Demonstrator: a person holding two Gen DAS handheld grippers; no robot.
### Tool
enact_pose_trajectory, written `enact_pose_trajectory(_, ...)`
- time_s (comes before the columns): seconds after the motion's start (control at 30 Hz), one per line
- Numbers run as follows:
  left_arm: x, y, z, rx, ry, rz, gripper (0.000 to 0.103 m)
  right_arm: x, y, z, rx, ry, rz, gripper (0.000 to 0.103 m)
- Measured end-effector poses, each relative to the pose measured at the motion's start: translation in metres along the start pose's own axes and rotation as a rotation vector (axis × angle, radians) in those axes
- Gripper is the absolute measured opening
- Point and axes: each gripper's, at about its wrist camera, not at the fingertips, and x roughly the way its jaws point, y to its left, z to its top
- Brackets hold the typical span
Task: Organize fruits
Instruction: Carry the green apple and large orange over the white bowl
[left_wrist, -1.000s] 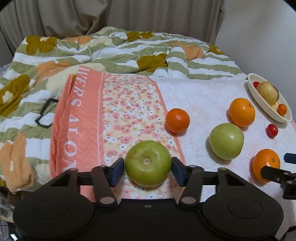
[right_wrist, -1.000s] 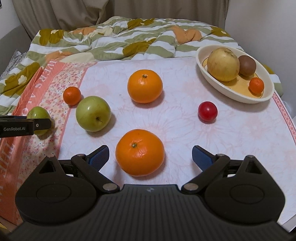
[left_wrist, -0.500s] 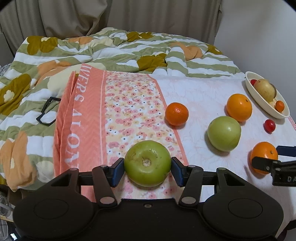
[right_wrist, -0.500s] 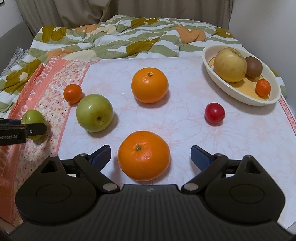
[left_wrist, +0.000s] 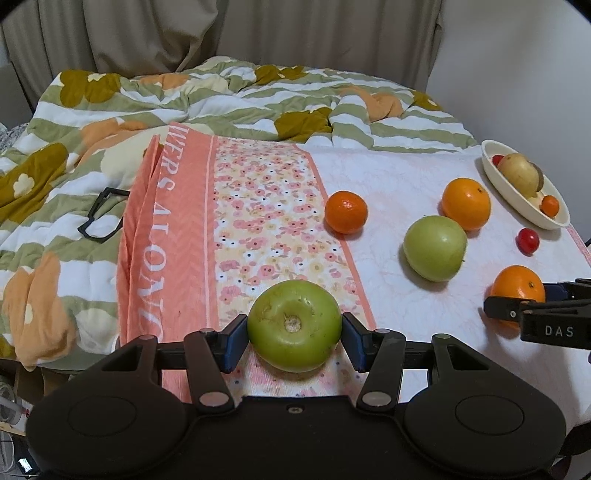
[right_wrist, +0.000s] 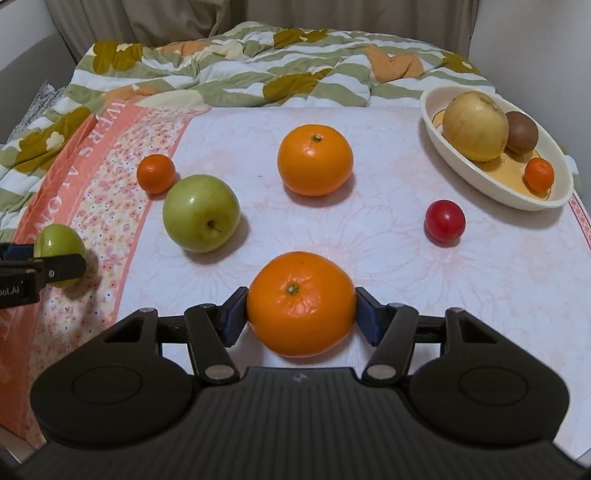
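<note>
My left gripper (left_wrist: 294, 332) is shut on a green apple (left_wrist: 291, 306), held just over the floral towel (left_wrist: 258, 221); in the right wrist view the same apple (right_wrist: 59, 240) shows at the far left. The jaws of my right gripper (right_wrist: 300, 314) are closing, and both pads touch the sides of a large orange (right_wrist: 301, 295) resting on the pale cloth. A second green apple (right_wrist: 201, 218), another large orange (right_wrist: 314, 159), a small mandarin (right_wrist: 156, 173) and a small red fruit (right_wrist: 444, 220) lie loose. A white bowl (right_wrist: 461, 173) at the back right holds a yellow fruit, a brown one and a small mandarin.
A rumpled green, white and orange quilt (left_wrist: 221, 96) covers the bed behind the cloth. Black glasses (left_wrist: 101, 214) lie on the quilt left of the towel. Curtains hang at the back and a wall (left_wrist: 517, 74) stands to the right. The cloth's near edge drops off.
The right gripper's jaws have come in from wide apart onto the large orange. The left gripper has shifted a little with the green apple still in it.
</note>
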Motion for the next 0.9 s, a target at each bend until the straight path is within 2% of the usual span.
enact_pose_trajectory(0.33, -0.032, -0.009, -0.007, 0.001, -0.046, -0.015, 0.058, -0.030, -0.001, -0.001, -0.006, -0.052, 0.001, 0.075)
enact_pose_trajectory(0.5, -0.054, -0.020, -0.005, -0.001, -0.088, -0.046, 0.058, -0.056, -0.006, -0.002, -0.007, -0.073, -0.008, 0.075)
enact_pose_trajectory(0.73, -0.092, -0.054, 0.001, 0.001, -0.161, -0.059, 0.058, -0.107, -0.032, -0.002, -0.015, -0.142, 0.010, 0.075)
enact_pose_trajectory(0.9, -0.113, -0.093, 0.006, -0.004, -0.217, -0.046, 0.058, -0.136, -0.063, 0.000, -0.027, -0.205, 0.037, 0.075)
